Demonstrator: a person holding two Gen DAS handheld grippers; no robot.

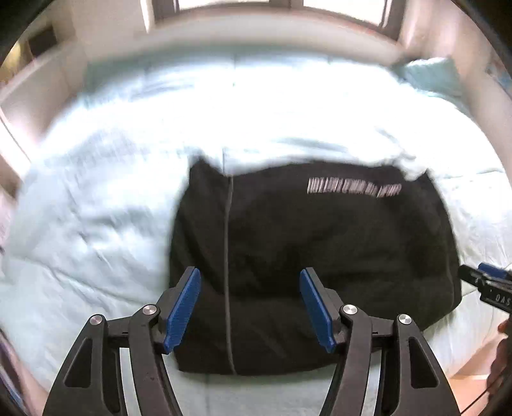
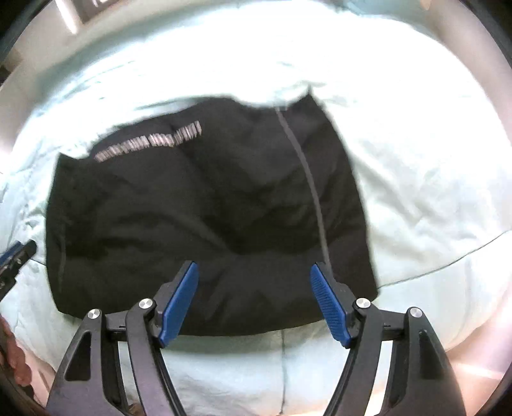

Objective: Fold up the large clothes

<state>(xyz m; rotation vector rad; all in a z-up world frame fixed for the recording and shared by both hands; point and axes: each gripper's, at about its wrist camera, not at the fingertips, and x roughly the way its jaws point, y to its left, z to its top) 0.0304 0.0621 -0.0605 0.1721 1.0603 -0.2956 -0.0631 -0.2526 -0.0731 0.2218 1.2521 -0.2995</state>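
Looking down through the left wrist view, we see a bed [image 1: 96, 224] under a pale mint duvet, soft and rumpled, with bright windows [image 1: 224, 4] behind it and a pillow [image 1: 428, 75] of the same colour at the far right. A black garment [image 1: 320, 256] lies folded on the duvet as a thick, rounded rectangle, with a grey zip line down its left part and blurred white lettering near its far edge. Our left hand-held gripper [image 1: 250, 307] hangs above its near edge, blue ribbed pads spread with nothing between them. The right hand-held gripper [image 1: 489, 284] shows at the right edge.

In the right wrist view we see the same duvet, overexposed at the far side, with a seam across it at the right. The garment [image 2: 192, 224] lies matte and creased. Our right hand-held gripper [image 2: 254, 302] hangs over its near edge, pads spread and empty. The tip of the left one [image 2: 16, 256] peeks in at the left edge, beside fingers [image 2: 16, 358].
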